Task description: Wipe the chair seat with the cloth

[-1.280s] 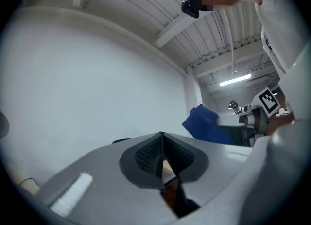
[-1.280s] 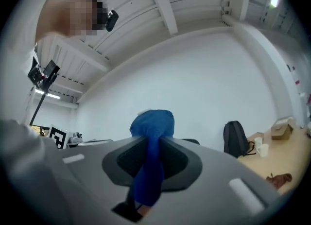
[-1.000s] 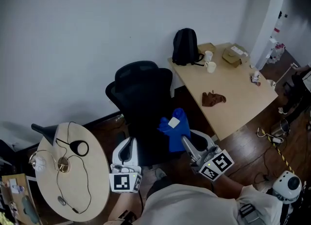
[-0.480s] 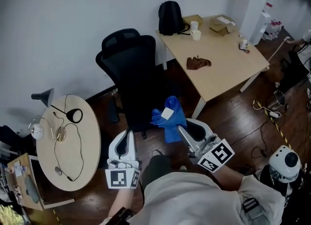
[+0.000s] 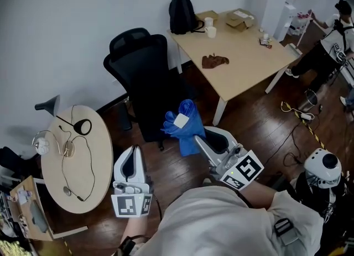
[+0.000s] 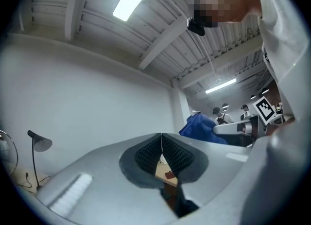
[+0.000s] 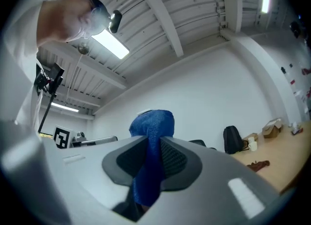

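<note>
Center frame, the right gripper (image 5: pixel 195 137) clamps the blue cloth (image 5: pixel 186 129) just right of the black chair (image 5: pixel 141 67). The left gripper (image 5: pixel 131 152), lower left, is closed on nothing. The cloth likely needs spreading flat on the seat before sweeping.

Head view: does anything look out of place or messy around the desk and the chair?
A crumpled brown cloth lies loose in the middle of the desk, apart from the things at its far edge. A cable trails across the floor nearby. The chair looks normal.
</note>
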Action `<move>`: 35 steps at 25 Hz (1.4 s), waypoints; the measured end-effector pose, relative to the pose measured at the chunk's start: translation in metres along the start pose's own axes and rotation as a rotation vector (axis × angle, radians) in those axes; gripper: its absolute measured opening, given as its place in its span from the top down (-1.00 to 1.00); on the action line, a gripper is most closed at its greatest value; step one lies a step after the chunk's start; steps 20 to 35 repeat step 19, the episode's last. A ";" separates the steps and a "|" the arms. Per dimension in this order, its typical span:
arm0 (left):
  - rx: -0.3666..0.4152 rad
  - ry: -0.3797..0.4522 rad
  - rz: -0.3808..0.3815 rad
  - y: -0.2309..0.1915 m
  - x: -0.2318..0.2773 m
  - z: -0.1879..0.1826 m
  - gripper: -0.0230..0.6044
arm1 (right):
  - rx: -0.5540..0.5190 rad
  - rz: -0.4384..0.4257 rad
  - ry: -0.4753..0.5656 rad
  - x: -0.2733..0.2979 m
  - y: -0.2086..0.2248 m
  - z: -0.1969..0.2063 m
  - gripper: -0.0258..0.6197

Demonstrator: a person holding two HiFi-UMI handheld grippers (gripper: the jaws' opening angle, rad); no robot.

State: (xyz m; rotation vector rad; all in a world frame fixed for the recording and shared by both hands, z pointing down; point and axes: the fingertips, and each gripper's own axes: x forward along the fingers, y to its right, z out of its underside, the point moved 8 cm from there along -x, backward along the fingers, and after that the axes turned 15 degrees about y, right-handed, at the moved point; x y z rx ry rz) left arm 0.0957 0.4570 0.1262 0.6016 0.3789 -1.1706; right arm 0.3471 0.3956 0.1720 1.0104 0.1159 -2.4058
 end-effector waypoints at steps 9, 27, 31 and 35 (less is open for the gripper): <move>-0.026 -0.061 -0.049 -0.026 -0.025 0.004 0.73 | -0.003 -0.010 -0.057 0.008 -0.023 0.014 0.69; -0.044 -0.056 -0.067 -0.009 -0.047 0.014 0.73 | -0.044 -0.005 -0.048 -0.014 -0.036 0.010 0.69; -0.044 -0.056 -0.067 -0.009 -0.047 0.014 0.73 | -0.044 -0.005 -0.048 -0.014 -0.036 0.010 0.69; -0.044 -0.056 -0.067 -0.009 -0.047 0.014 0.73 | -0.044 -0.005 -0.048 -0.014 -0.036 0.010 0.69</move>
